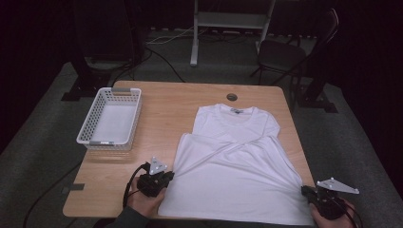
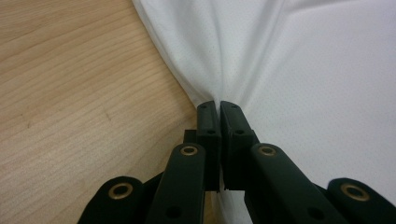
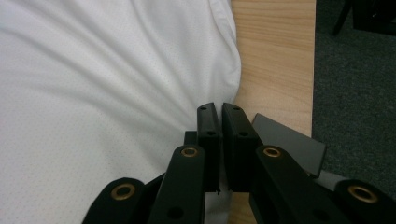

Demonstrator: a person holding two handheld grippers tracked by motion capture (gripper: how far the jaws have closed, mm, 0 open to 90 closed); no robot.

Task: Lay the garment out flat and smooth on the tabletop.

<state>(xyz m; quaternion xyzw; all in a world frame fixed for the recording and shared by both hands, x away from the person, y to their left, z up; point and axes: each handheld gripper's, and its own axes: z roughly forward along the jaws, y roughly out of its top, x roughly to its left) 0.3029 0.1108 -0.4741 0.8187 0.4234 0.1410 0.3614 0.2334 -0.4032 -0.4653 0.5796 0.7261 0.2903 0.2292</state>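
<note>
A white T-shirt (image 1: pixel 237 161) lies flat on the wooden table (image 1: pixel 161 104), collar toward the far side and sleeves folded in across the chest. My left gripper (image 1: pixel 170 176) sits at the shirt's near left edge. In the left gripper view the left gripper (image 2: pixel 219 105) is shut on a pinch of the white fabric (image 2: pixel 299 70), and creases fan out from the jaws. My right gripper (image 1: pixel 304 191) is at the shirt's near right edge by the table's corner. There the right gripper (image 3: pixel 219 107) is shut on gathered white fabric (image 3: pixel 93 93).
A white plastic basket (image 1: pixel 88 128) stands at the table's far left with nothing in it. A round cable hole (image 1: pixel 232 97) sits near the far edge. Beyond the table are a dark chair (image 1: pixel 285 52) and a white stand (image 1: pixel 195 42) on grey carpet.
</note>
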